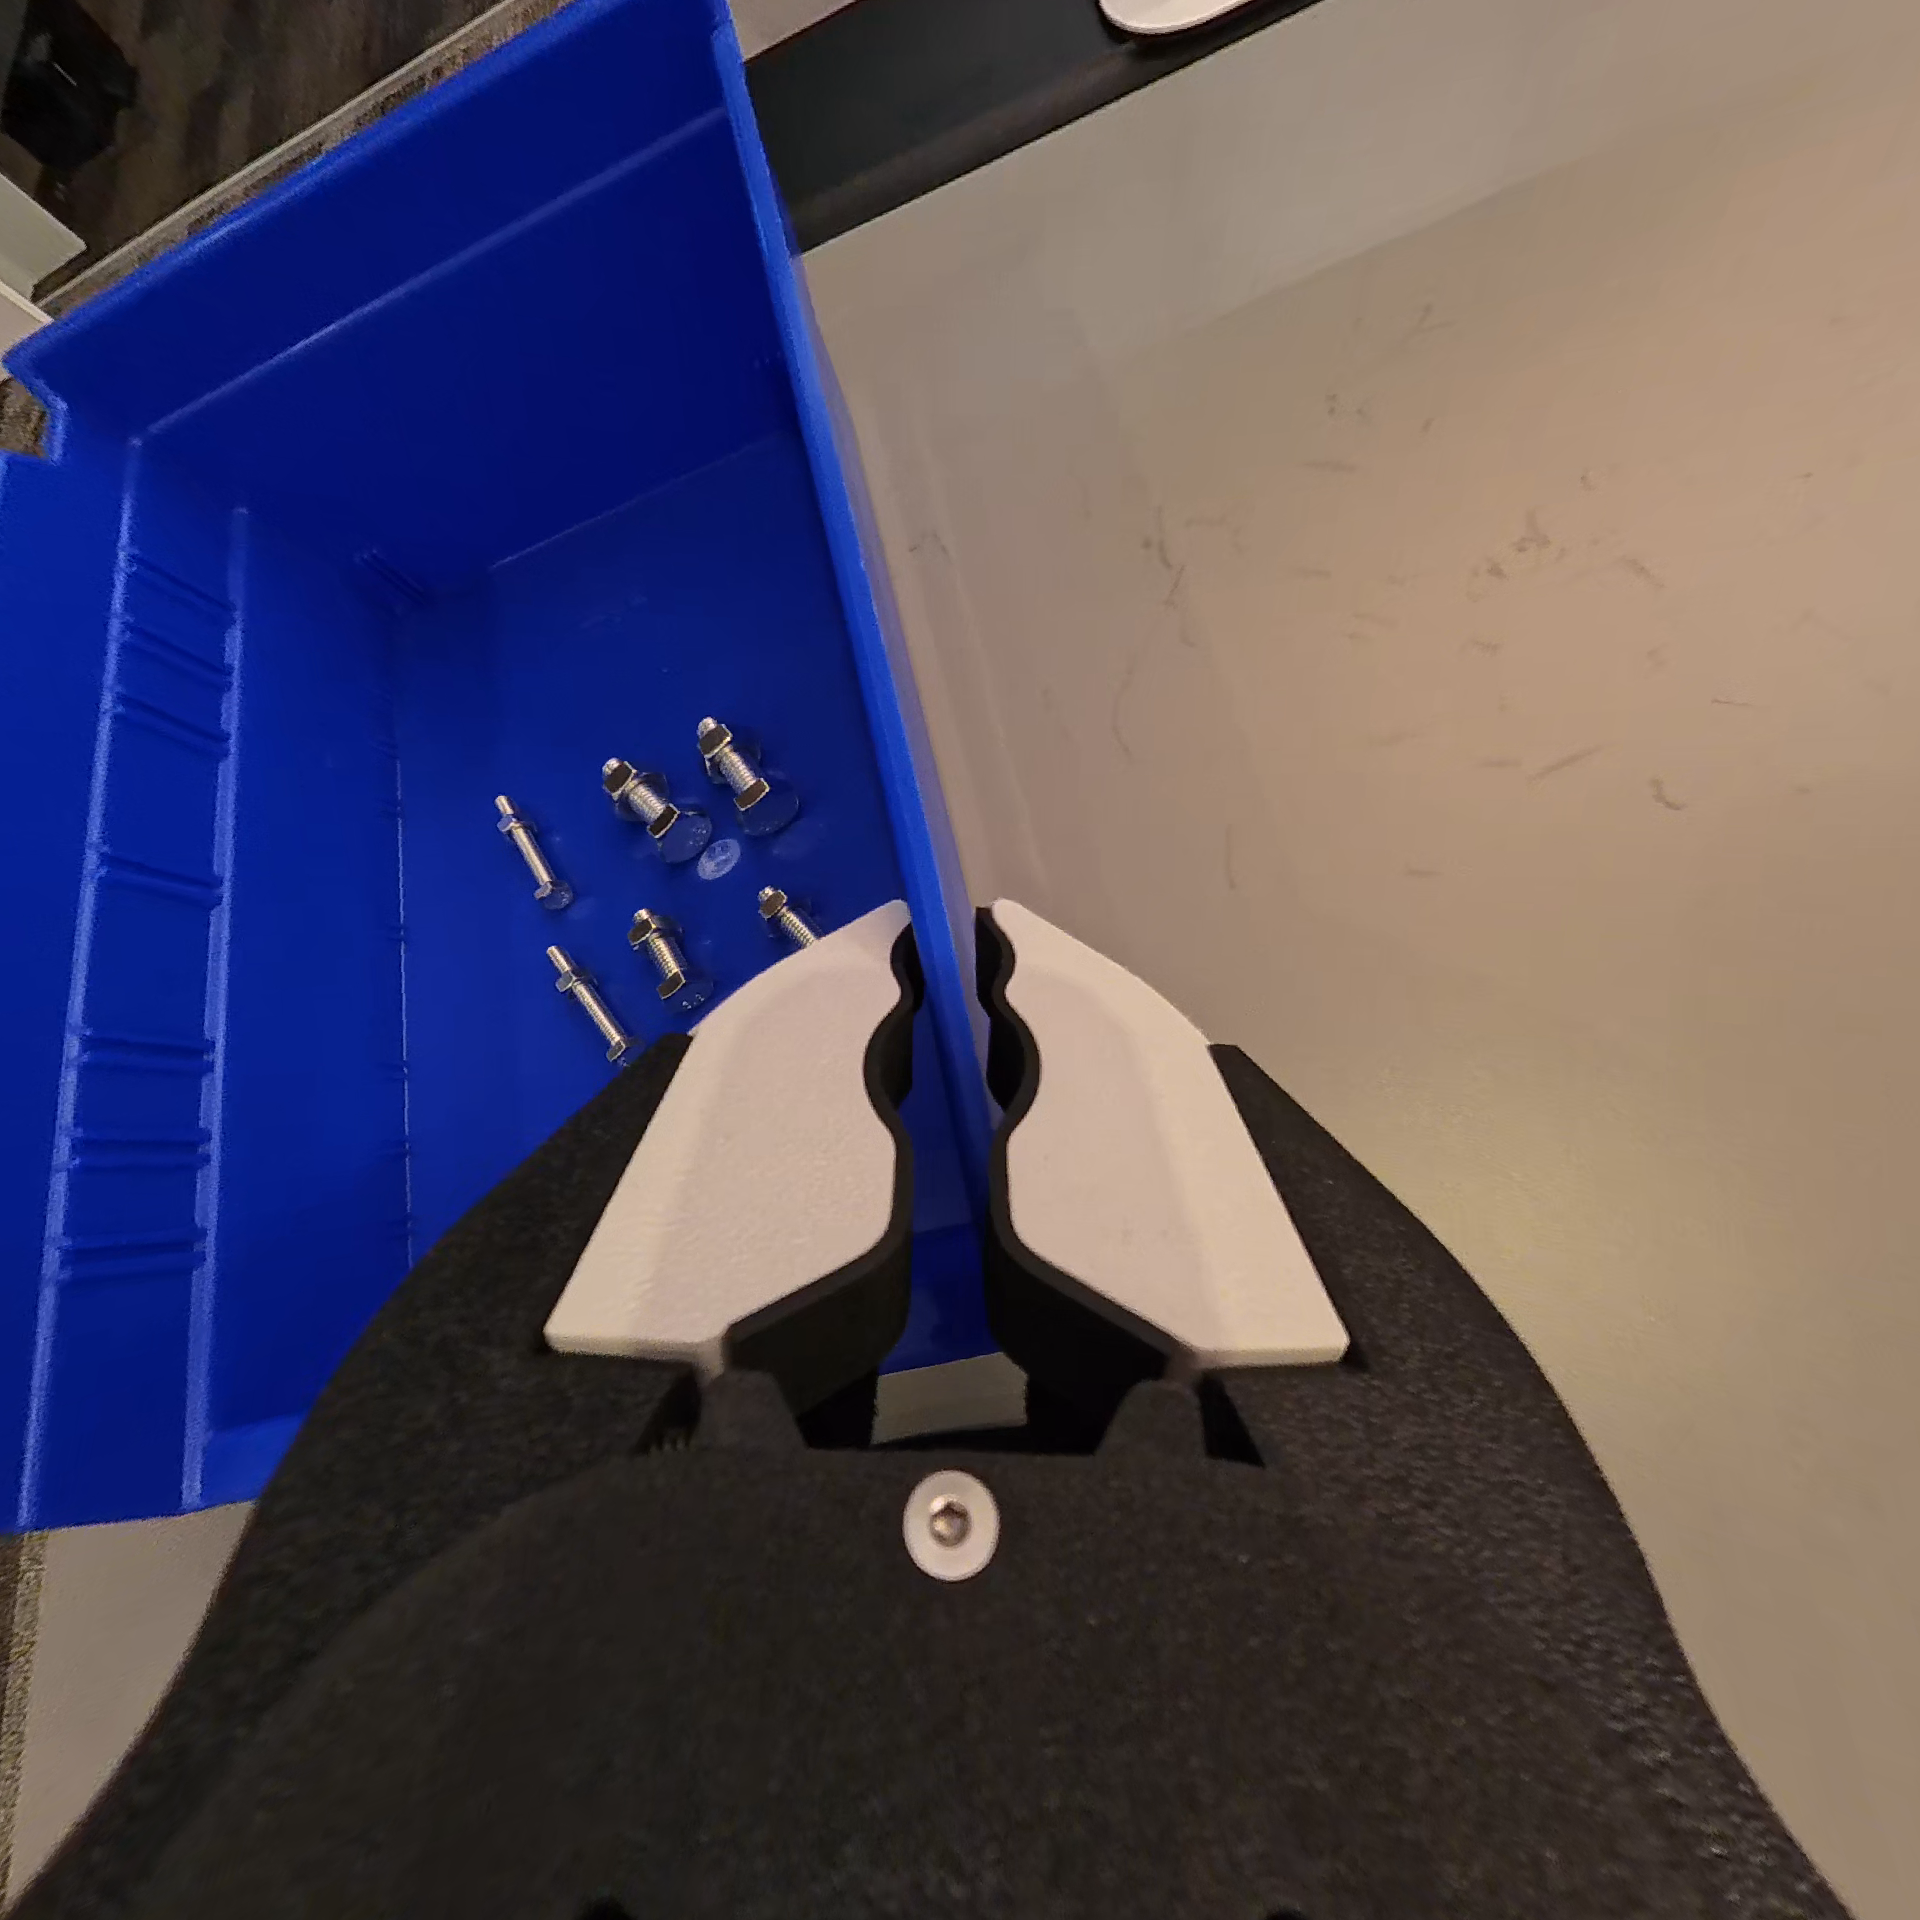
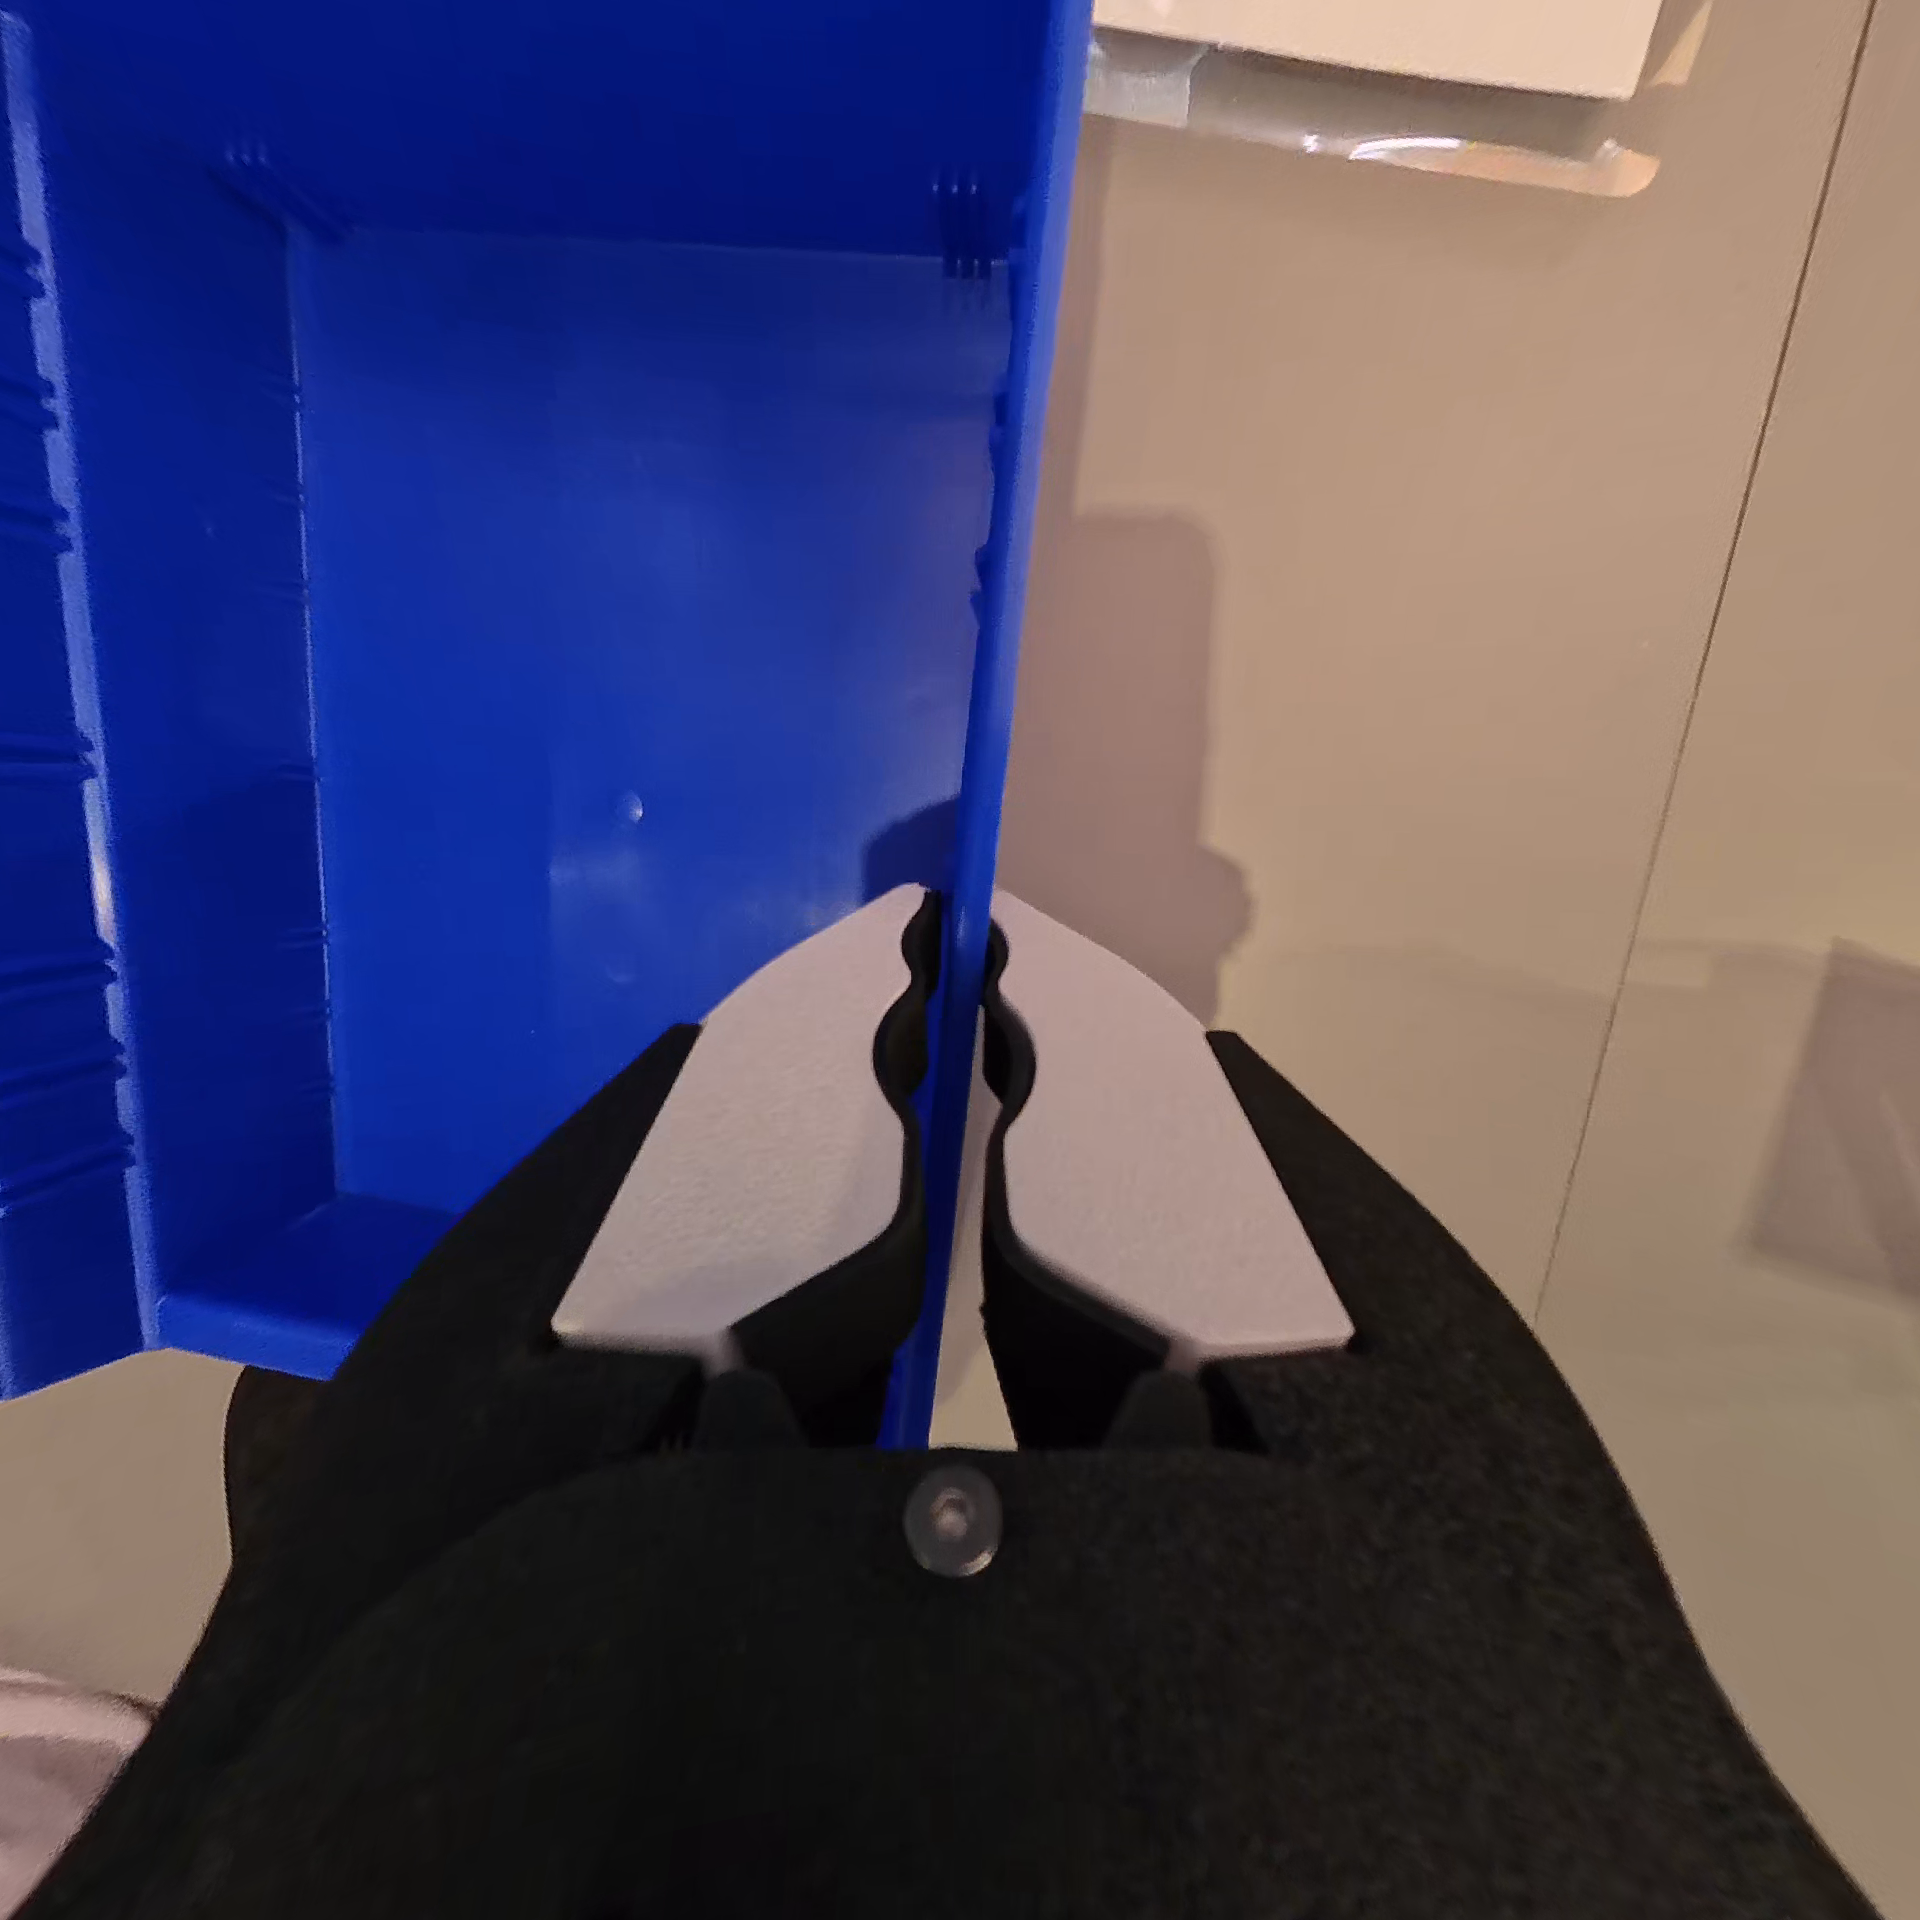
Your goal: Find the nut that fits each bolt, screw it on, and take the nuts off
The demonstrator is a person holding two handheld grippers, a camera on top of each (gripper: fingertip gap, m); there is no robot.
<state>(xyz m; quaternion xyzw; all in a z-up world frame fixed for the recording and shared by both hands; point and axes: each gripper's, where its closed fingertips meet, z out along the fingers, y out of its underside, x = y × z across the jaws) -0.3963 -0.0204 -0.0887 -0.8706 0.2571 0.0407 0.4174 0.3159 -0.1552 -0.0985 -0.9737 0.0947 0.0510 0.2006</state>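
In the left wrist view a blue plastic bin (image 1: 831,520) holds several silver bolts with nuts on them: two thick ones (image 1: 655,805) (image 1: 740,769), two thin long ones (image 1: 532,852) (image 1: 587,1003) and two short ones (image 1: 665,961) (image 1: 787,920). My left gripper (image 1: 945,914) is shut on this bin's right wall, one finger inside, one outside. In the right wrist view my right gripper (image 2: 961,904) is shut the same way on the right wall of a blue bin (image 2: 1023,416). No bolts show on that bin's floor.
The bins rest on a beige tabletop (image 1: 1455,727). A dark strip (image 1: 935,114) runs along the far edge, with carpet (image 1: 156,135) beyond. In the right wrist view a clear and white object (image 2: 1403,104) lies at the far right. My right fingertips sit around 75 cm from my left ones.
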